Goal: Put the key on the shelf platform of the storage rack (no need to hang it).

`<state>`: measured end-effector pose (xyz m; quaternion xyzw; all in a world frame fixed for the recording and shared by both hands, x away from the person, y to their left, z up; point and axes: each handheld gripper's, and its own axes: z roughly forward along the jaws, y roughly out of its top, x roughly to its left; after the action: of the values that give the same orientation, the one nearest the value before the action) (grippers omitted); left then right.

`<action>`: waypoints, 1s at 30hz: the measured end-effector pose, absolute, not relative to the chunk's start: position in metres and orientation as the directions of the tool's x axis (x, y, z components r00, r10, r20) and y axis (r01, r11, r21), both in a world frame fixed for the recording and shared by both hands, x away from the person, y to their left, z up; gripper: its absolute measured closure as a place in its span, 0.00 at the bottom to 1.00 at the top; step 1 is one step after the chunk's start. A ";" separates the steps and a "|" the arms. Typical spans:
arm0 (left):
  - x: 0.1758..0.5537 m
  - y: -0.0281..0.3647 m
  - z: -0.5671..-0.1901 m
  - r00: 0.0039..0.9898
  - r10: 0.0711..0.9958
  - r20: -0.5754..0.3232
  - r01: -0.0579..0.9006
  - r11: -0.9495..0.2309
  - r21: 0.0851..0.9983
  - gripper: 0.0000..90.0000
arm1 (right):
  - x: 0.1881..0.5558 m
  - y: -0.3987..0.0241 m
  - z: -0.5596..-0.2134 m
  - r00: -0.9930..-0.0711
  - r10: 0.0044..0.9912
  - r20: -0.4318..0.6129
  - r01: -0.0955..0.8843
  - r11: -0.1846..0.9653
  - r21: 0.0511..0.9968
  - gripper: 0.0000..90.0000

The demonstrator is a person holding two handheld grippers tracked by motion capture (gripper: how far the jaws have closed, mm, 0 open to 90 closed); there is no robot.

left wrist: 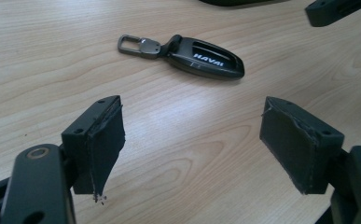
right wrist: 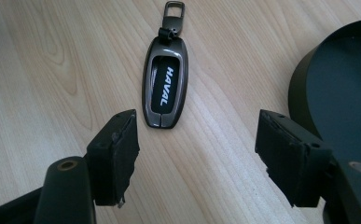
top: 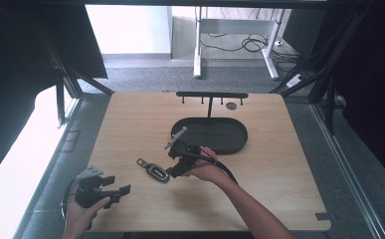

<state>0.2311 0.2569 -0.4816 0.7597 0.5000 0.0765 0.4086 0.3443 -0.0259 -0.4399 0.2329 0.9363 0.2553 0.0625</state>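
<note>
So there's a car key fob (top: 155, 171) lying flat on the wooden table (top: 279, 164), roughly mid-table, a bit in front of the dark oval tray (top: 230, 144). From the high view it's just a small dark blob with a metal clip on its left end. The gripper views are where you get the detail: "HAVAL" in white on a glossy black panel, bronze-ish casing, rectangular clasp.

The right gripper (top: 176, 168) sits just beside the fob's right end, with the hand (top: 207, 169) wrapped around it. In the right gripper view its jaws are spread wide with nothing between them, and the fob lies just beyond the tips, closer to the left jaw. That view also catches the tray's rim on the right.

The left gripper (top: 114, 191) is down near the table's front left corner, well apart from the fob, jaws also wide open and empty. Its own view shows the fob side-on farther off, plus a bit of the other gripper's jaw top right. Only the high view shows the hook rack (top: 211, 94) behind the tray.
</note>
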 end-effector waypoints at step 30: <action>0.232 0.265 -0.481 0.480 0.827 -0.294 0.694 -0.152 0.704 0.25 | 0.354 0.032 -0.474 -0.913 0.408 0.012 0.375 0.825 0.423 0.34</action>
<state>0.2316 0.2648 -0.4809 0.7546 0.5038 0.0804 0.4126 0.3544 0.0319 -0.4736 0.2050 0.9545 0.2130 0.0392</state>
